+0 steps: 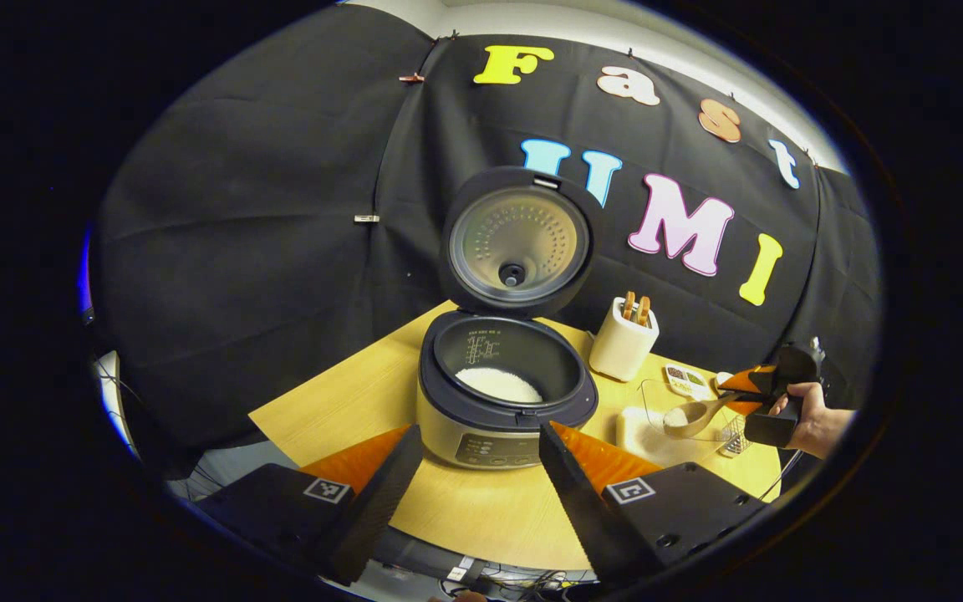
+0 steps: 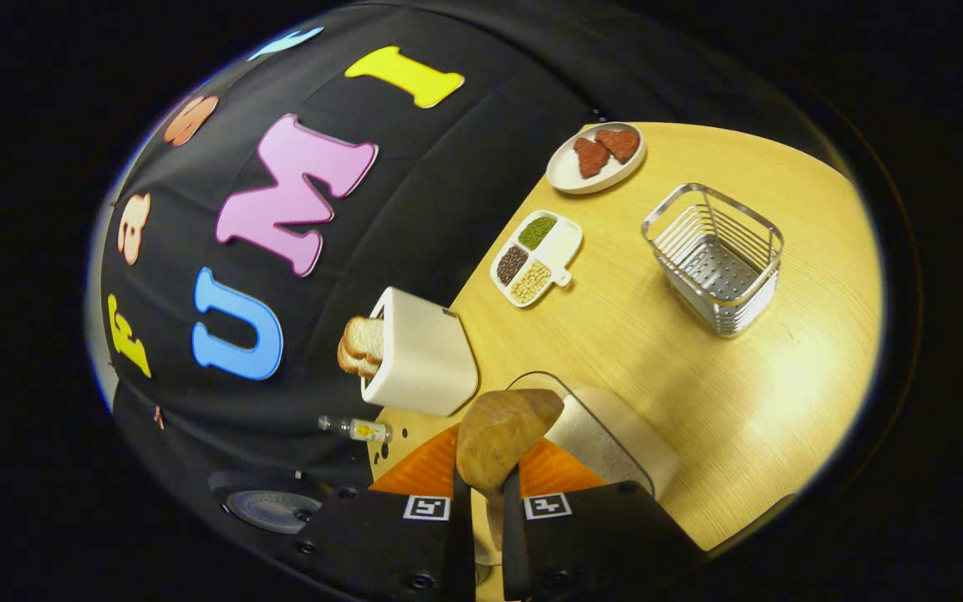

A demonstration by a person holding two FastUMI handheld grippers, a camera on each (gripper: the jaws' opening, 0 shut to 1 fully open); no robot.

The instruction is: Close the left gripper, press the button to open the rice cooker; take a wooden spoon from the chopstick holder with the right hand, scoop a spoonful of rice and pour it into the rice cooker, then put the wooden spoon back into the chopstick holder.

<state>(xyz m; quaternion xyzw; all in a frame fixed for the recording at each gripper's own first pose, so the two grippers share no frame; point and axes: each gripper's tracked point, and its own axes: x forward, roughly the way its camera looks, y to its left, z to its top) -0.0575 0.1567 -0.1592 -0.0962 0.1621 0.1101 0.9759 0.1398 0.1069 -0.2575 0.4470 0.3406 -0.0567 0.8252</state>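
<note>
Over rice container [image 1: 644, 426], at table's right side, we see wooden spoon [image 1: 695, 415], handle clamped by right gripper [image 1: 745, 393], bowl pointing toward open rice cooker [image 1: 505, 393] further left. Left gripper [image 1: 481, 451] spread wide, empty, facing cooker.

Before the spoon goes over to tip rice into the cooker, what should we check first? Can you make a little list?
1. Rice cooker lid up: ok.
2. Right gripper jaws tight on the wooden spoon: ok.
3. Rice in the spoon: ok, the left gripper view shows some.
4. Spoon level: cannot tell.
5. Left gripper out of the way: ok, jaws open, short of the cooker.
6. Rice container steady on the table: ok.
</note>
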